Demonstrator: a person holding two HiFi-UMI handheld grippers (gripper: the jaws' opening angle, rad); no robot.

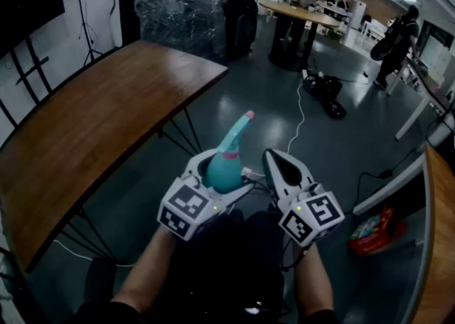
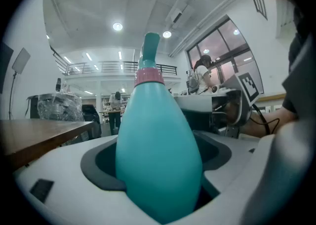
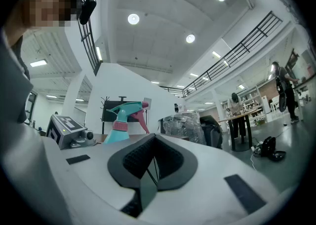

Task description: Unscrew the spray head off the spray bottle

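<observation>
Left gripper (image 1: 225, 177): you are clamping its jaws on the bottle's (image 2: 158, 145) belly, holding it upright in the air. Right gripper (image 3: 150, 167): jaws are sitting closed and empty, just right of the bottle. Head (image 3: 129, 113) is sitting on the bottle's neck, not yet unscrewed. Step: setting up the twist. Next, likely: opening the right jaws and closing them on the head.

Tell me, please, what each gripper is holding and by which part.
Left gripper holds the teal spray bottle by its body; right gripper is shut, empty.
</observation>
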